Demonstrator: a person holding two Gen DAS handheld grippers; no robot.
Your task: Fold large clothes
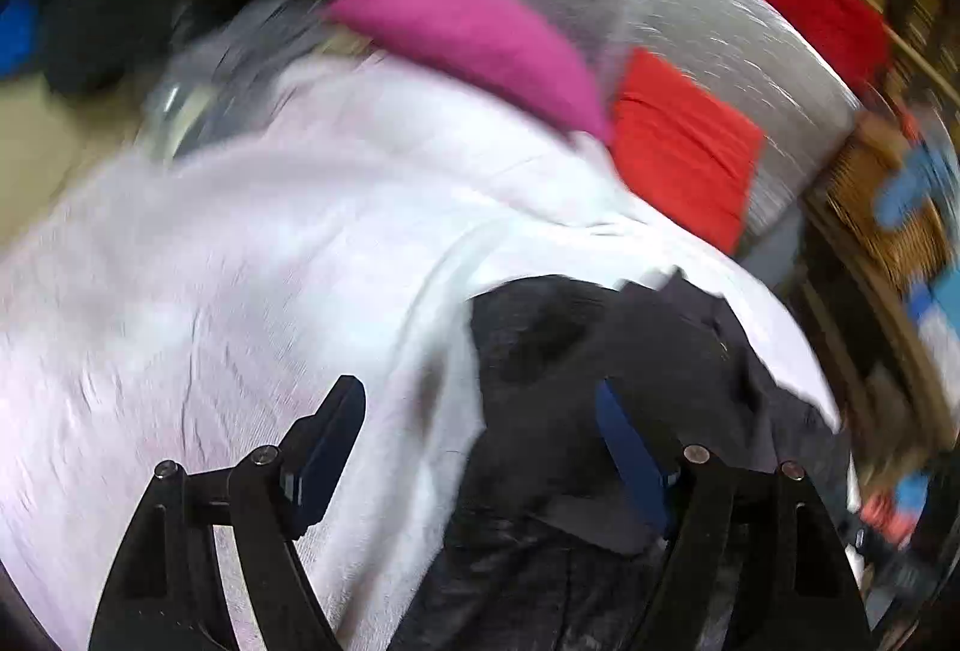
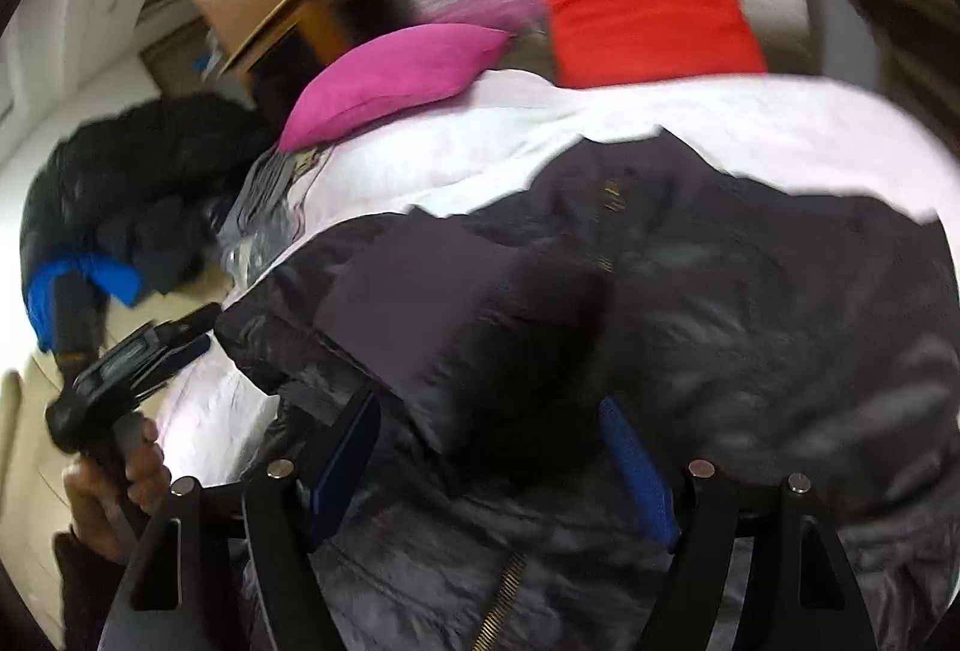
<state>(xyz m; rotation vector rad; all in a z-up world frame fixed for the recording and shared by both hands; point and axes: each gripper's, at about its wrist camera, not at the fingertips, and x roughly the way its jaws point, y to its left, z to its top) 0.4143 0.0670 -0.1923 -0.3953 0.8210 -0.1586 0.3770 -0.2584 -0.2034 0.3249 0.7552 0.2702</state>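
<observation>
Both grippers tilted downward over a dark jacket (image 2: pixel 660 291) on a white sheet (image 1: pixel 210 261). The left gripper (image 1: pixel 480 447) and right gripper (image 2: pixel 492 459) had jaws spread, gripping nothing.

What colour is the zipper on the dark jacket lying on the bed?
Gold or brass-coloured, on the dark jacket; its zipper shows best in the right wrist view.

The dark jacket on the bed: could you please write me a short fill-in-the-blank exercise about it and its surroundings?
1. The dark jacket lies on a ____ sheet.
2. Beyond it rest a pink pillow and a ____ pillow.
3. The jacket's zipper is ____ coloured.
4. Both hand-held grippers' jaws are ____.

Missing words: white; red; gold; open
</observation>
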